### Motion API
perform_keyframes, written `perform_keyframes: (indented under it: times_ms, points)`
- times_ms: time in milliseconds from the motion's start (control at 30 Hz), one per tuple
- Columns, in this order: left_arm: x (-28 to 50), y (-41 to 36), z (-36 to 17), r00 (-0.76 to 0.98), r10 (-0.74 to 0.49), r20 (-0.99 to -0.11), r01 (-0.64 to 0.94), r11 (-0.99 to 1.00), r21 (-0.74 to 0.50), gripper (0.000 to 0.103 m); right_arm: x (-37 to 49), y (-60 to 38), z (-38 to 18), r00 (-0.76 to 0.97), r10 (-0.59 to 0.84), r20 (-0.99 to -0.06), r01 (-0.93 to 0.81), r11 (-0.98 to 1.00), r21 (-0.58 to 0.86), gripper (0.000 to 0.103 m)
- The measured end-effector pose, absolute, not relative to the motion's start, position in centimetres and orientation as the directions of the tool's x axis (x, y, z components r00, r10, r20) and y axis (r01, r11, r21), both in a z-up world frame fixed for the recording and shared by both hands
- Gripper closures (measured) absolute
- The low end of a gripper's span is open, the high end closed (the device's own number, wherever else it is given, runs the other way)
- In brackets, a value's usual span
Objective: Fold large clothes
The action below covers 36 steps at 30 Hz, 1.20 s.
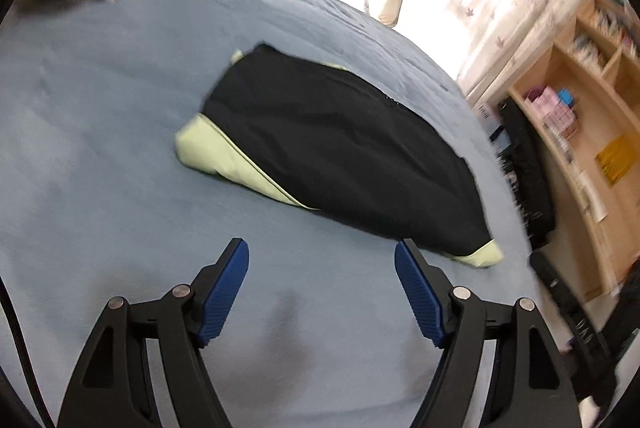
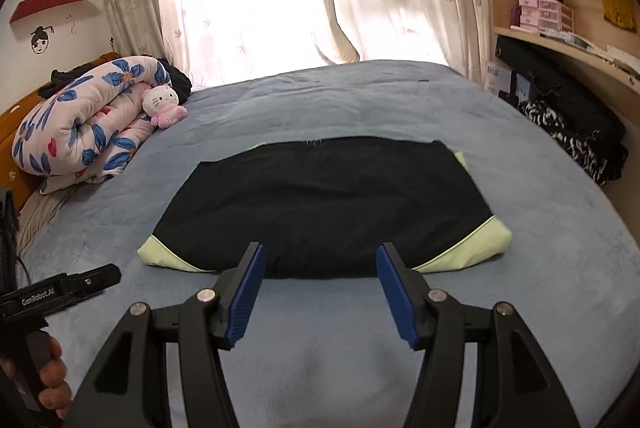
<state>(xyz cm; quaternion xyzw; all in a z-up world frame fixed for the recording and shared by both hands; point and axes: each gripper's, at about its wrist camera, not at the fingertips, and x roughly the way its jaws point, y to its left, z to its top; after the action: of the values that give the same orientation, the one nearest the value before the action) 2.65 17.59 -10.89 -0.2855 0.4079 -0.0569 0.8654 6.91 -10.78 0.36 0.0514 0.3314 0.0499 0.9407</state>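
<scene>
The black-and-green jacket lies folded into a compact rectangle on the bed, both grippers' fingers spread wide and empty, so folding looks nearly finished.

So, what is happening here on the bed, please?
A person holds a claw in each hand and is folding clothes on a blue bed. A black garment with pale green trim lies folded into a compact rectangle in the middle. Both claws are open and hold nothing: the right claw is just in front of the garment's near edge, and the left claw is over bare sheet beside it. A rolled flowered quilt and a plush toy lie at the bed's head.
</scene>
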Motion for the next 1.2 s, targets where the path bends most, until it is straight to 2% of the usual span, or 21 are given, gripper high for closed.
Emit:
perform_keyframes:
  times_ms: [100,200,433,733,767,800,833,867,900,967,1067,1100,1200]
  points:
    - [4.3,18.8,-14.1,0.667,-0.406,-0.624,-0.148,0.749,-0.646,0.029,8.2,-10.4,-1.2,0.761,0.145,-0.632,-0.077,0.988,0.134,0.045]
    - [6.4,20.0,-16.9,0.687,-0.418,-0.595,-0.179,0.696,-0.696,0.029,9.8,-10.2,-2.6,0.744,0.175,-0.645,-0.094,0.983,0.159,0.045]
    - [11.7,21.7,-21.7,0.686,-0.415,-0.598,-0.265,0.623,-0.736,0.029,13.2,-9.6,-5.2,0.718,0.192,-0.669,-0.109,0.980,0.163,0.045]
    - [18.4,23.8,-22.0,0.701,-0.380,-0.603,-0.272,0.639,-0.720,0.031,16.8,-9.3,-6.9,0.695,0.212,-0.687,-0.133,0.977,0.167,0.045]
    - [18.8,23.9,-21.9,0.714,-0.359,-0.600,-0.275,0.645,-0.713,0.035,17.4,-9.2,-6.9,0.696,0.212,-0.686,-0.137,0.977,0.164,0.045]
    - [19.2,23.9,-21.7,0.722,-0.344,-0.600,-0.281,0.647,-0.709,0.050,17.9,-9.1,-6.8,0.699,0.209,-0.684,-0.138,0.978,0.157,0.045]
    - [19.4,24.2,-21.6,0.728,-0.330,-0.601,-0.289,0.647,-0.705,0.071,18.6,-8.9,-6.7,0.708,0.201,-0.677,-0.139,0.980,0.145,0.047]
    - [19.4,24.4,-21.5,0.737,-0.320,-0.596,-0.295,0.641,-0.709,0.082,19.4,-8.5,-6.6,0.715,0.184,-0.675,-0.139,0.983,0.121,0.054]
    - [19.2,24.7,-21.3,0.746,-0.322,-0.583,-0.288,0.633,-0.718,0.089,20.2,-8.2,-6.7,0.715,0.171,-0.678,-0.141,0.985,0.101,0.069]
    - [18.6,24.3,-20.2,0.762,-0.288,-0.579,-0.280,0.661,-0.697,0.092,22.2,-7.4,-7.0,0.705,0.165,-0.689,-0.157,0.985,0.075,0.092]
    - [17.5,22.7,-17.1,0.795,-0.227,-0.563,-0.233,0.742,-0.629,0.093,24.7,-6.2,-8.6,0.689,0.145,-0.710,-0.166,0.985,0.040,0.095]
    - [17.2,22.2,-16.0,0.806,-0.214,-0.551,-0.213,0.764,-0.609,0.093,25.4,-5.9,-9.5,0.662,0.155,-0.733,-0.178,0.983,0.048,0.099]
    - [16.9,19.4,-12.2,0.841,-0.211,-0.498,-0.123,0.822,-0.556,0.094,26.7,-5.3,-12.7,0.569,0.163,-0.806,-0.187,0.980,0.067,0.100]
